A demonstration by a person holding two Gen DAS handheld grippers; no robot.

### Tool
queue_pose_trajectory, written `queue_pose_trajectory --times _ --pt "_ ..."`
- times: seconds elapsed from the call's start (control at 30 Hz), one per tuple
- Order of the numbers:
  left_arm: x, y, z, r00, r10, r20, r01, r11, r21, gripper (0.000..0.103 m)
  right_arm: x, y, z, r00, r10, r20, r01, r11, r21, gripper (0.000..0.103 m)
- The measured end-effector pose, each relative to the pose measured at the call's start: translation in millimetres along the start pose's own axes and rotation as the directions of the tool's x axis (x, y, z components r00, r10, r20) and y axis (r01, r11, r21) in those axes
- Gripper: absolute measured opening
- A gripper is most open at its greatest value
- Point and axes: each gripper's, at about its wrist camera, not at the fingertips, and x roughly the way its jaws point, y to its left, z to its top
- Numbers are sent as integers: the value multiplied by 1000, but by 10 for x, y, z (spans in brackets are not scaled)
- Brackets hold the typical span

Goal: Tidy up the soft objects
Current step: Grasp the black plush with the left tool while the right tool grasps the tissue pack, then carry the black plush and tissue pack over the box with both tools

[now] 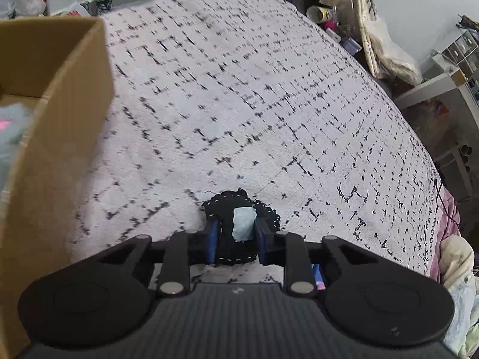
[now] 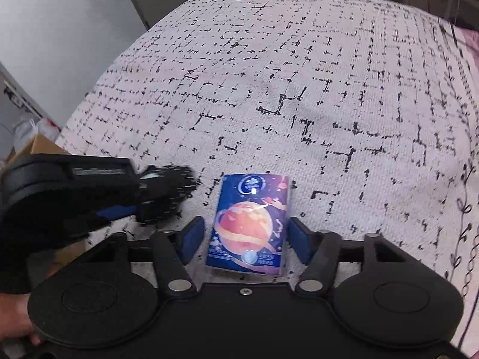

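Over the bedspread [image 1: 269, 104], the left gripper [image 1: 235, 233] clamps a black cloth [image 1: 239, 209] that may slip before the box [image 1: 60, 119]; the right gripper [image 2: 245, 239], fingers apart, straddles the tissue pack [image 2: 250, 221] and could nudge it.

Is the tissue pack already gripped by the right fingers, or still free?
Still free. The tissue pack lies flat on the blanket between the open right gripper; gaps show beside both fingers.

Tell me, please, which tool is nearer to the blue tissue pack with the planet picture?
Right. The right tool straddles the tissue pack, one finger either side, not yet clamped. The left tool sits off to the pack's left, gripping a black cloth.
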Motion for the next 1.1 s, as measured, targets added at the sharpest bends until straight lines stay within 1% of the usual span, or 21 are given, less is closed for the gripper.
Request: queue_pose_trajectory --times 0.2,0.4,0.53,0.7,0.87,1.1 --pt "-305 35 28 998 -13 55 11 999 30 24 -61 79 -21 1000 13 24 -12 1000 -27 50" --pt "-655 53 78 992 -28 122 21 998 59 24 -254 88 16 996 36 87 -35 999 -13 50" --pt "-908 72 135 984 -30 177 15 996 85 24 -438 108 57 988 74 134 -72 997 -14 50" --pt "-1137 155 179 977 -27 211 9 996 88 24 -634 192 117 975 112 193 -107 994 -34 50" --pt "-1353 261 219 970 -21 241 0 996 85 24 -878 323 139 955 152 253 -138 988 -74 50" --pt "-1603 466 235 960 -1 280 -20 997 73 24 -1091 481 134 928 220 300 -194 974 -112 50"
